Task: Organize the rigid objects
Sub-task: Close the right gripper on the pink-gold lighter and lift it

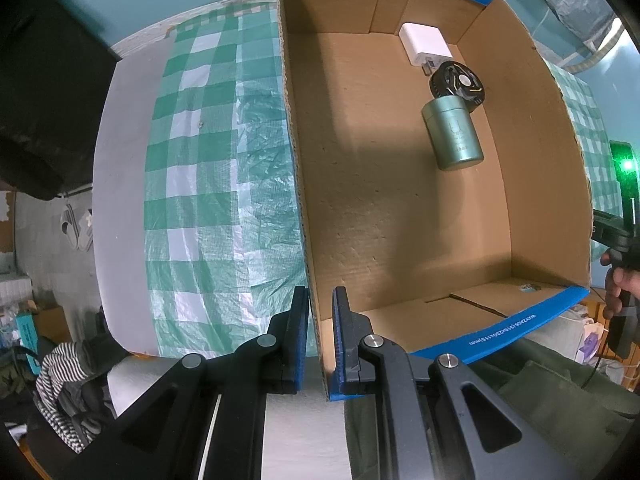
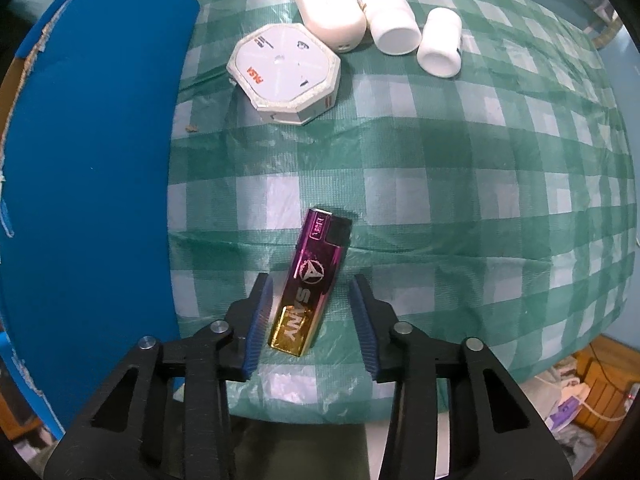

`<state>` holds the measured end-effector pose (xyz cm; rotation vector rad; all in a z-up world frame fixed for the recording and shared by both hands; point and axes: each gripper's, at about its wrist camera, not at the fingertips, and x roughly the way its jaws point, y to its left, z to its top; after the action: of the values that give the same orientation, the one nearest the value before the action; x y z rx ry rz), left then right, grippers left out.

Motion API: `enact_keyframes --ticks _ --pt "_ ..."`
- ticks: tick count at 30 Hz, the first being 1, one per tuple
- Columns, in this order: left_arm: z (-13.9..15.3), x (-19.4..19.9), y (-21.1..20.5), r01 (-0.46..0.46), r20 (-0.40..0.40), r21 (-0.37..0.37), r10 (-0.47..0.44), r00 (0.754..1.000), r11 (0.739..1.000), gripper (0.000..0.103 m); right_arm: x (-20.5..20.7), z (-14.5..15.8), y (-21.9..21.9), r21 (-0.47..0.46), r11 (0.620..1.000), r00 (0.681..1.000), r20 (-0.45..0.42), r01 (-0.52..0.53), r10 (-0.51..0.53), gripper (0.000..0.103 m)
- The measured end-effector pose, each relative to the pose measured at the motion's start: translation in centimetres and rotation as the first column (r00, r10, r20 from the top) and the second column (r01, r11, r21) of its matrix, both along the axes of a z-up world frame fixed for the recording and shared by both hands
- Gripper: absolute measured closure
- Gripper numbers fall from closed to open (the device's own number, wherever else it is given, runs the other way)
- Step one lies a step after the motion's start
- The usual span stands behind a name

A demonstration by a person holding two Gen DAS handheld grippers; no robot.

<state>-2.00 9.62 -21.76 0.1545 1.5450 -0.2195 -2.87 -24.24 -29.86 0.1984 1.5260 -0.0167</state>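
Though ajar, hand-held gripper astride lighter

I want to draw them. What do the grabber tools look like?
Both the left gripper and the right gripper are black, with angular arms, triangular cut-outs and round silver pivot pins. Each finger carries a ribbed blue pad.

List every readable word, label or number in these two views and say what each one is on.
"SANY", under a triangle logo: purple-and-gold lighter on the checked cloth.
"WXYZA06 (315x230x115)mm", roughly, seen upside down: blue rim of the cardboard box.
Red letters, upside down, perhaps "ASId": white octagonal box; uncertain.
Large "U" mark with small print: green canister; the print is too small to read.
Small stamped panel near the lighter's top: blurred.
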Motion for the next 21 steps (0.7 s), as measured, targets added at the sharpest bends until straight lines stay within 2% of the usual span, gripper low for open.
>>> enact_keyframes --ticks 3,5,21 --pt "0.0 0.0 0.0 -0.001 -0.001 -0.001 0.001 1.0 1.0 0.092 -0.5 -0.8 1.1 -0.021 1.0 1.0 -0.001 -0.004 0.004 0.071" --pt "0.0 0.1 0.0 -0.002 0.006 0.001 0.002 1.0 1.0 0.092 -0.5 -0.8 1.3 -0.045 0.999 1.0 -0.001 -0.013 0.013 0.08" --pt "-0.1 0.6 -0.1 -0.002 0.012 0.002 0.002 1.0 1.0 0.092 -0.3 0.4 0.2 -0.007 0.999 0.998 0.035 -0.044 0.044 0.081"
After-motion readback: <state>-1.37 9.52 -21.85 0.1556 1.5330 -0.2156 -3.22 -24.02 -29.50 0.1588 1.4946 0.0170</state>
